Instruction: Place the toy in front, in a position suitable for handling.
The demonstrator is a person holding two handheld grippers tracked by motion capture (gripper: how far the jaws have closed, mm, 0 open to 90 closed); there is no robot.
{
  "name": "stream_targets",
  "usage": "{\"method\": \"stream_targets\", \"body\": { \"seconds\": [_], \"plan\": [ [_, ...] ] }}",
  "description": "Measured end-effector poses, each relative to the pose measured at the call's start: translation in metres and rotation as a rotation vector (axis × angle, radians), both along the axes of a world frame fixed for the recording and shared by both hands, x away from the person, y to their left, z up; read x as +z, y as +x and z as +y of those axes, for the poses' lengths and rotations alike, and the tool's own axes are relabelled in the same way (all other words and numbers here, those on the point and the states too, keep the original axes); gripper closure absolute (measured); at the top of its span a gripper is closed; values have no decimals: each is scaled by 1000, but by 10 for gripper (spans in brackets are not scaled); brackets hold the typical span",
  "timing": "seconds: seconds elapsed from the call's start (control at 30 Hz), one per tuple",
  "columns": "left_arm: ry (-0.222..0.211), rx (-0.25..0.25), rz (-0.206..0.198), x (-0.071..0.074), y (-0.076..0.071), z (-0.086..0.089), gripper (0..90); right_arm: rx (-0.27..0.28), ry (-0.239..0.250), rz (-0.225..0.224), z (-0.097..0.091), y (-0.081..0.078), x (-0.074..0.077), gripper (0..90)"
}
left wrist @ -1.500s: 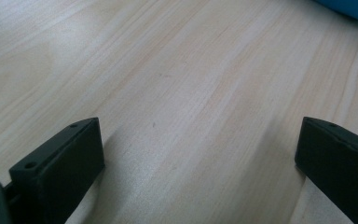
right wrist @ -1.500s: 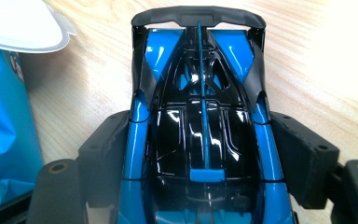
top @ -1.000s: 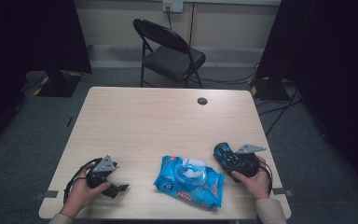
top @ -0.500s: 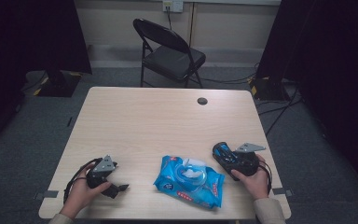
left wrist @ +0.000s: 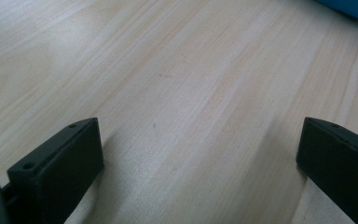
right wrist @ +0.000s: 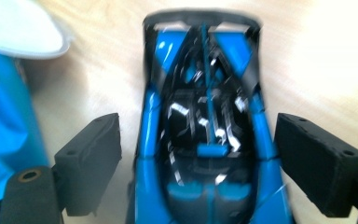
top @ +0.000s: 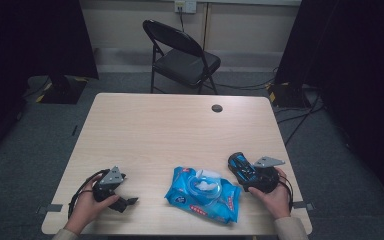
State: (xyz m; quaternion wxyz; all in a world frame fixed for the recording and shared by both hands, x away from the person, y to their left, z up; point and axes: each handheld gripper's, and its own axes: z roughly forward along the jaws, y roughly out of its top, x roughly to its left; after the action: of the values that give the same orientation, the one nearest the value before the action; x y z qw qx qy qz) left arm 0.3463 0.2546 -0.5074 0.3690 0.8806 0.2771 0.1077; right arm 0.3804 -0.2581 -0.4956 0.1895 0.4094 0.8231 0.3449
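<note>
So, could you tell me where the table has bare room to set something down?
The table is bare from the grommet hole back edge down to mid-table. The near edge is crowded: left gripper, wipes pack, toy car.

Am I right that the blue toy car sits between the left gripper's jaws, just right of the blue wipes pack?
Not quite: the blue toy car sits between the right gripper's open jaws, as the right gripper view shows. It does lie just right of the blue wipes pack.

Toy car: blue and black, between the jaws, on the wooden table.
Right gripper: jaws just opening, pads apparently clear of the car.
Wipes pack: blue, at left.
</note>
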Motion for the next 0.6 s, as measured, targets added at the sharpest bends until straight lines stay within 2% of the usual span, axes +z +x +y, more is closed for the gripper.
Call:
{"method": "stream_targets", "body": {
  "seconds": [0.13,0.2,0.3,0.6],
  "plan": [
    [0,0,0,0,0,0,0,4,-26,7,-2,-2,-6,163],
    [0,0,0,0,0,0,0,-6,17,24,-5,-1,-8,188],
    [-1,0,0,0,0,0,0,-9,33,17,-8,-1,-9,240],
    [-2,2,0,0,0,0,0,-17,23,37,-7,0,-6,245]
  ]
}}
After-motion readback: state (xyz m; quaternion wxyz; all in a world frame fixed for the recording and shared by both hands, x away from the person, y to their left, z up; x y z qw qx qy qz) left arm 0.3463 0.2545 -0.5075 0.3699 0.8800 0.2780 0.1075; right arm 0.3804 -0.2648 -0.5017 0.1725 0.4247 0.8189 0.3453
